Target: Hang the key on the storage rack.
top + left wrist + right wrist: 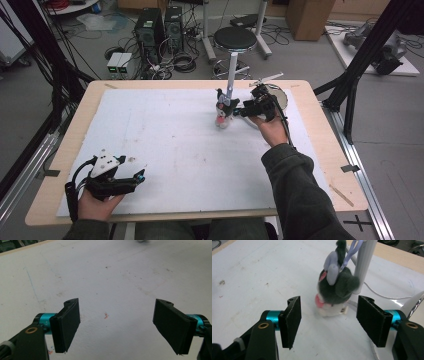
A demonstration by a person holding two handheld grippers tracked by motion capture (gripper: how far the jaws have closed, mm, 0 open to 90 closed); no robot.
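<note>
Jaws spread wide, the right hand-held gripper (328,322) faces a small grey plush toy (335,291) that sits just ahead of it on the white-covered bench (165,145), in line with the gap between the two black pads and not yet inside it. The toy, grey with lilac ears, a pink patch and a white underside, stands roughly upright and touches or nearly touches a white post (365,265) directly beyond it, with a lilac loop running up from its head toward that post; whether it hangs from the post or merely leans there is hard to tell. A straight push forward would likely bring the pads to either flank of the toy, across its short width. The left hand-held gripper (116,323), its jaws likewise apart and holding nothing, rests over bare sheet at the near corner, well away from the toy, so the right hand is plainly the nearer one.
</note>
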